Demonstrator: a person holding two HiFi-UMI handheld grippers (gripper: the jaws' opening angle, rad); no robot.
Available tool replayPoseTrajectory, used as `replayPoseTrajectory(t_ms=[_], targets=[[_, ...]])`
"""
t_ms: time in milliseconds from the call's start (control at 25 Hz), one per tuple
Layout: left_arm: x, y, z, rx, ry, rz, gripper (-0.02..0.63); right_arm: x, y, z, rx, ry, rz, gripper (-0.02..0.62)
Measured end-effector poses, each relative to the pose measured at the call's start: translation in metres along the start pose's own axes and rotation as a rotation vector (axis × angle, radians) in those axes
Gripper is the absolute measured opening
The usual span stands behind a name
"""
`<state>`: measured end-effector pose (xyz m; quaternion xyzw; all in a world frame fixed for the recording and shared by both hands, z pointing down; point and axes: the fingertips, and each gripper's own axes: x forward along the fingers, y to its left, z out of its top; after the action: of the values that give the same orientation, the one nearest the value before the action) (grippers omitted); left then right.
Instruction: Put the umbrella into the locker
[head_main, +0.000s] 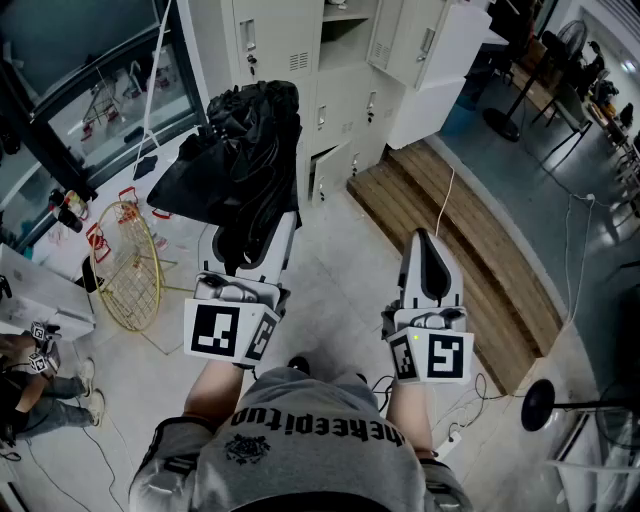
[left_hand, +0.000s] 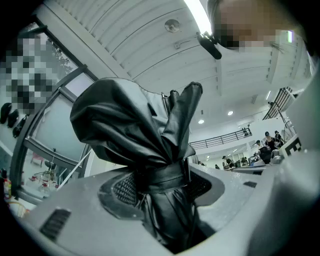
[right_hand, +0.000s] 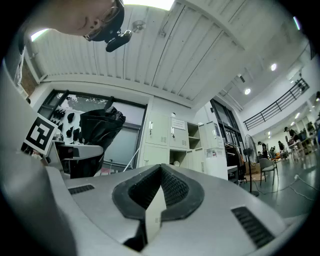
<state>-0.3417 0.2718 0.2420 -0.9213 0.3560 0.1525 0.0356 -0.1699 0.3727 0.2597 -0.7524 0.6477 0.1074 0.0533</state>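
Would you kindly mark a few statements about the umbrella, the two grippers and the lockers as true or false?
1. The black folded umbrella is clamped in the left gripper. True.
2. The right gripper holds a second umbrella. False: its jaws are shut together on nothing.
3. The umbrella already lies inside the pale metal lockers. False: it is held outside, in front of them.
4. At least one locker door stands open. True.
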Motion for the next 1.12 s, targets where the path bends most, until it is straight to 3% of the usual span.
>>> replayPoseTrajectory(t_ms=[680,960,1120], targets=[[0.000,0.002,-0.001,0.005,0.000,-0.027,0.247,0.001,0.007,-0.002,-0.007,-0.017,-0.012,0.002],[-0.002,0.004,0.000,0.006,-0.005,-0.049,0.248,0.006,0.034,0.007,-0.049,-0.054,0.099,0.002],[-0.003,0.014,-0.001,-0.010,-0.003,-0.063,0.248,0.005,0.046,0.006,-0.008,-0.060,0.152,0.002]])
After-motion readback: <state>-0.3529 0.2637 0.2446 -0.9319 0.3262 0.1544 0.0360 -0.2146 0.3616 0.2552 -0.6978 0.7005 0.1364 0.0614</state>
